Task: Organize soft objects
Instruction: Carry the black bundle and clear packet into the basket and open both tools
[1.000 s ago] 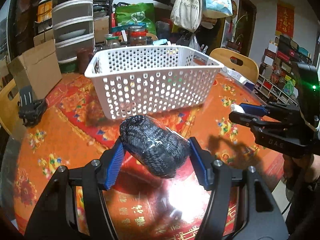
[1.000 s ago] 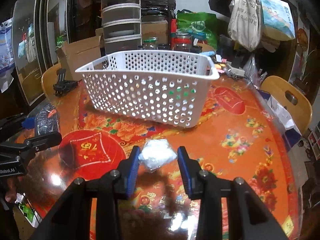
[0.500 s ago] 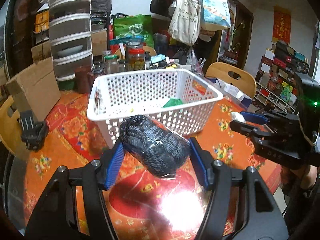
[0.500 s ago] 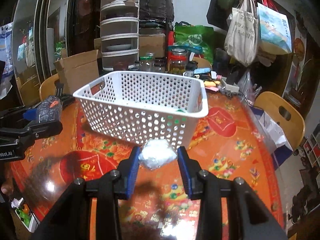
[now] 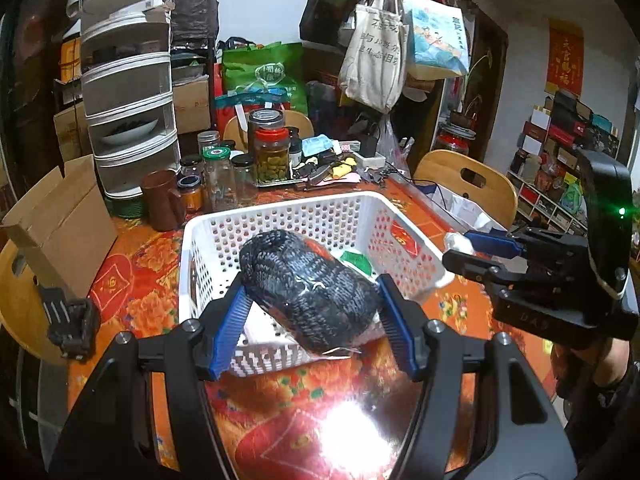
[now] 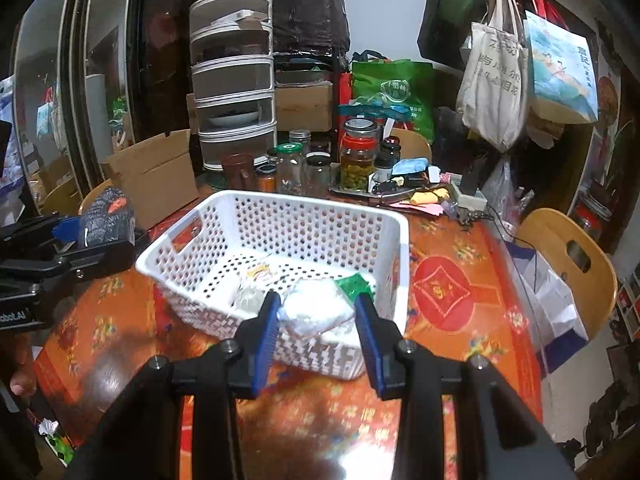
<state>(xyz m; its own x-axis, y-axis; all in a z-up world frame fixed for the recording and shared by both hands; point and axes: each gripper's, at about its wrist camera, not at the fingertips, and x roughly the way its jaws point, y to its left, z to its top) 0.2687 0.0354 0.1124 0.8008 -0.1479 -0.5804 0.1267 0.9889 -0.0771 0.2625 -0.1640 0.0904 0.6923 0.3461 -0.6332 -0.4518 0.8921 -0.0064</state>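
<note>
My left gripper (image 5: 312, 304) is shut on a dark grey knitted bundle wrapped in clear plastic (image 5: 308, 290) and holds it over the near edge of the white perforated basket (image 5: 280, 210). My right gripper (image 6: 316, 314) is shut on a white soft packet in clear plastic (image 6: 316, 312), raised over the basket's (image 6: 224, 210) near right corner. Inside the basket lie a green item (image 6: 354, 284) and a clear-wrapped piece (image 6: 250, 298). In the left wrist view the right gripper (image 5: 460, 250) is at the basket's right rim. In the right wrist view the left gripper (image 6: 100, 228) is at its left.
The basket stands on a round table with a glossy red-orange cloth (image 5: 132, 264). Jars (image 5: 272, 156) and clutter crowd the far side. A cardboard box (image 5: 60, 220) and a black clip (image 5: 70, 320) are at the left. Wooden chairs (image 5: 466, 182) ring the table.
Both grippers have risen and moved forward with their loads, from low over the table in front of the basket to above its near rim, so the basket's inside now shows.
</note>
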